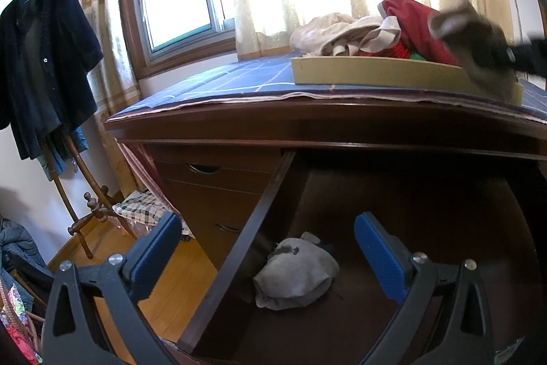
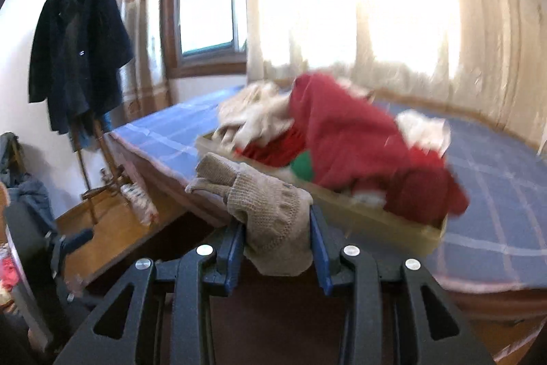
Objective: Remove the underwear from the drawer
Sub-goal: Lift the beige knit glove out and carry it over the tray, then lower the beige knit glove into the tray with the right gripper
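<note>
Pinching beige knitted underwear [image 2: 273, 221] between right gripper [image 2: 277, 240] jaws; left gripper [image 1: 270, 245] jaws spread over drawer [image 1: 427, 228].

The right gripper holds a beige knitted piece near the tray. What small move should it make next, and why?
Probably carry the beige knitted piece a little further forward over the tray and let go there. The right gripper is shut on it, just short of the tray's near wall, and the tray already holds a red garment. A grey garment is left in the open drawer.
</note>
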The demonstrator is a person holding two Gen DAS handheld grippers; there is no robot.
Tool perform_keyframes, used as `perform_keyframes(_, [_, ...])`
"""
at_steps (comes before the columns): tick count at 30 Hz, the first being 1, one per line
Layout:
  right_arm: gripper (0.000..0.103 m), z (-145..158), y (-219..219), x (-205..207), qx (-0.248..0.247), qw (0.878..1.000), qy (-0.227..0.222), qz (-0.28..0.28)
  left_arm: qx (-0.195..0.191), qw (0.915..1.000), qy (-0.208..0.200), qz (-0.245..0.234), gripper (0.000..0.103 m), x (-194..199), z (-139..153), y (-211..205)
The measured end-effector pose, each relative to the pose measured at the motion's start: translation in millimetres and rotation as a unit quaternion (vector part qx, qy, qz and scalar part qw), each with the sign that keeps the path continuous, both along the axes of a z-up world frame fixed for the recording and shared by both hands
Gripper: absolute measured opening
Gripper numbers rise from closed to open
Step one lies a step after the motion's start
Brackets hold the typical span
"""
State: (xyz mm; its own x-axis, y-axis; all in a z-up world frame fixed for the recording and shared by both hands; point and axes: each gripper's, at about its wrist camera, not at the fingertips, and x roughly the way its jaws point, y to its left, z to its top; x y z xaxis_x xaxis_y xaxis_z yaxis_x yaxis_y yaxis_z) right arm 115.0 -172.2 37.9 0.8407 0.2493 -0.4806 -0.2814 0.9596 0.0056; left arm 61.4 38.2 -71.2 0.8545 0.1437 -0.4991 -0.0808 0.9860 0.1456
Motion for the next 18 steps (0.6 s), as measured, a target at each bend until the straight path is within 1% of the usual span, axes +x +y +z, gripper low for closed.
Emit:
perform_keyframes(4, [0.038,13,4,18,-0.019,0.999,-0.021,-0.021,-0.003,1.0000,-0.002,-0.003,0.103,-1,0,1])
perform_keyframes(12, [0.038,7,31,55,-0.081,0.995,-0.039,-0.043,-0.003,0.9999,-0.007,-0.009,0.103,-2,1,1])
perform_keyframes(16, [0.038,25,28,59,-0.053,0.996,-0.054,-0.041,-0.003,0.9999,-0.008,-0.011,0.103,-3,1,2])
perform_keyframes(18, [0.038,39,28,66,-0.053,0.996,-0.063,-0.043,-0.002,0.9999,-0.009,-0.010,0.103,-2,1,1])
